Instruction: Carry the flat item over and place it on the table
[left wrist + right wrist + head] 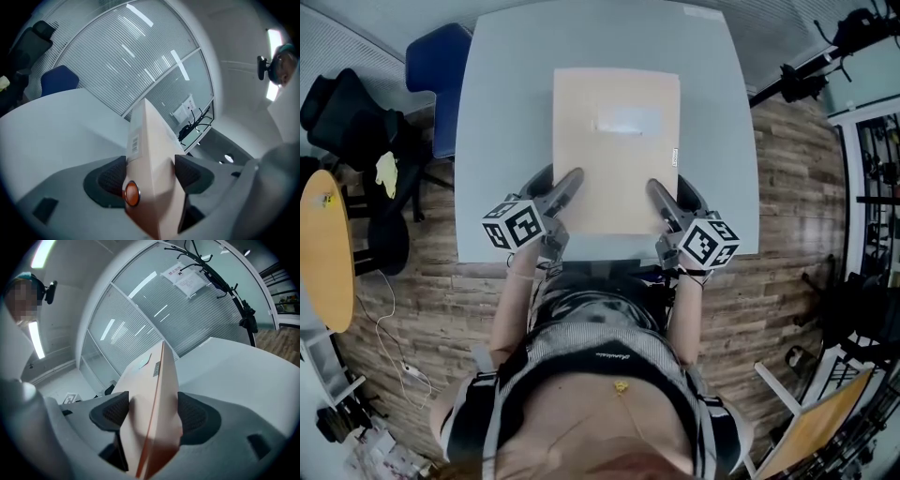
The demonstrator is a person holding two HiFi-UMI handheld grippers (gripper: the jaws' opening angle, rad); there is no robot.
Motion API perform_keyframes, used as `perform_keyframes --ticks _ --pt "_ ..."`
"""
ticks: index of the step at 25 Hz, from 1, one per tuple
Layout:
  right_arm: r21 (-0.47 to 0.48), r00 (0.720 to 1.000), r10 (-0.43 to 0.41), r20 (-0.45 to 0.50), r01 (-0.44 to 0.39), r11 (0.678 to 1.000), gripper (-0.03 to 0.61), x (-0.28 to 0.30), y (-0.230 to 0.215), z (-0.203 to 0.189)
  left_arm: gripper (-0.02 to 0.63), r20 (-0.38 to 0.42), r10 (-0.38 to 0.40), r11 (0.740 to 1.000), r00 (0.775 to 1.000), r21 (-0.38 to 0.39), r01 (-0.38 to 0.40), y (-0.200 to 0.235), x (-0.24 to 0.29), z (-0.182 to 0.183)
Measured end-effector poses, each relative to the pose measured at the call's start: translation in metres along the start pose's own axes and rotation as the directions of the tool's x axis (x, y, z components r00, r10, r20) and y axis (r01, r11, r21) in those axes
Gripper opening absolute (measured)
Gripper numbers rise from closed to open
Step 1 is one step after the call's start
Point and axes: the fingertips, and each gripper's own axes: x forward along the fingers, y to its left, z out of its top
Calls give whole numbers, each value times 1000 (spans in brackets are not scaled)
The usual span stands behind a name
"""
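Left gripper (553, 190) clamped on the near left corner of the flat beige package (616, 141); in its own view both black pads (111, 177) press the package faces, which stand edge-on between them. Right gripper (675, 197) grips the near right corner likewise, jaws closed on the package, its edge running up between the pads (193, 414). Package sits level over the middle of the grey table (492, 141), long side pointing away from me; I cannot tell whether its underside touches the top. White label (628, 120) on the upper face. Barcode sticker (134, 143) and orange dot (131, 193) on the side by the left jaws. Blue chair (439, 61) at the table's far left corner
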Motion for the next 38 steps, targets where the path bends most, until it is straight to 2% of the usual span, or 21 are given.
perform_keyframes --ticks 19,23,29,38 --pt "68 990 -46 -130 55 996 307 24 -45 -58 308 -98 65 993 993 -91 -74 57 19 -55" --pt "77 987 -53 -151 65 995 307 27 -52 -69 308 -126 52 989 991 -128 -68 62 22 -72" --pt "95 982 -63 -178 80 992 308 32 -65 -86 308 -149 103 987 984 -110 -120 84 24 -84" --pt "105 971 -59 -233 85 991 308 42 -82 -111 309 -172 122 975 978 -161 -150 103 27 -112"
